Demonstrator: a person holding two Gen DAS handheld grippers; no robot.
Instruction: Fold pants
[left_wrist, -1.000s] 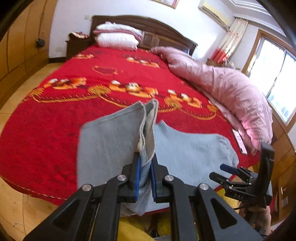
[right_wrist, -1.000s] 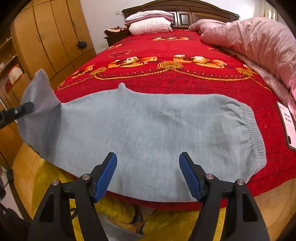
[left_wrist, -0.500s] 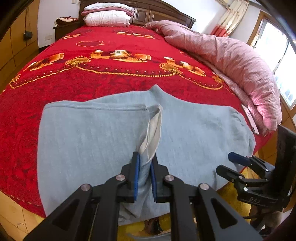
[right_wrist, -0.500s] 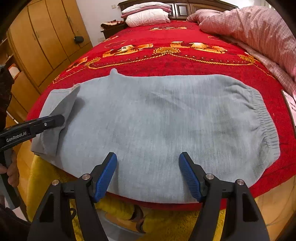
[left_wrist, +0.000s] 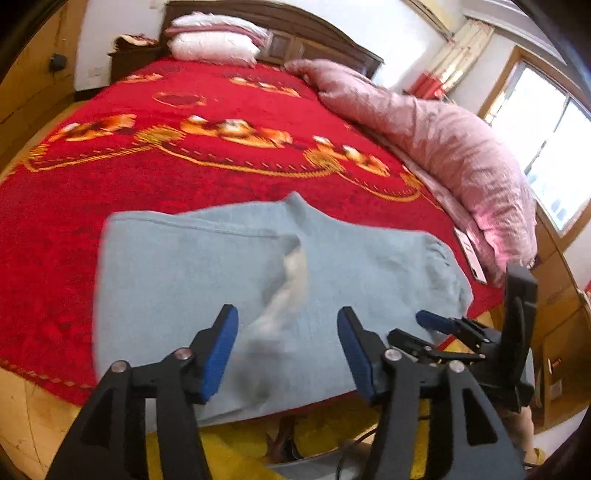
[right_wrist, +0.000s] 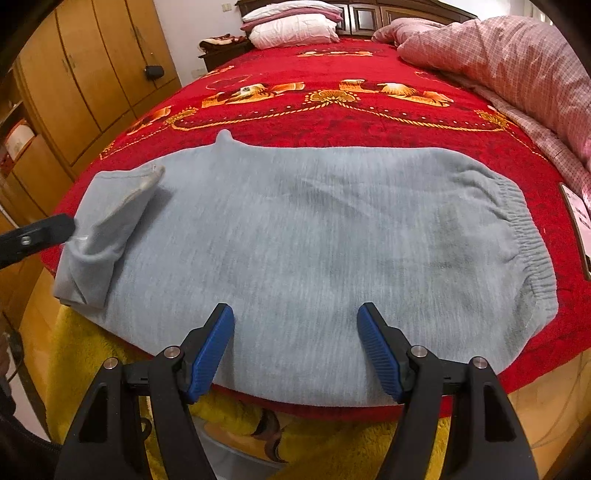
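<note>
This was a home bedroom. A wide bed under a red plush blanket with gold and orange patterns (right_wrist: 369, 92) had white and pink pillows (right_wrist: 295, 26) stacked against a dark carved wooden headboard (left_wrist: 295, 37). Tall wooden wardrobe doors (right_wrist: 92, 74) lined one wall, and what looked like a curtained window (left_wrist: 554, 147) brightened the other.

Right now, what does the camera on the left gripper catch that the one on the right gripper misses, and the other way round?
Only the left wrist view shows the window, the curtain and the whole right gripper, open beside the pants.

Only the right wrist view shows the wooden wardrobe, the pants' elastic waistband and just a tip of the left gripper.

Both show the grey pants with the leg end folded back, the red bedspread, the pink quilt, the pillows and open blue-padded fingers.
</note>
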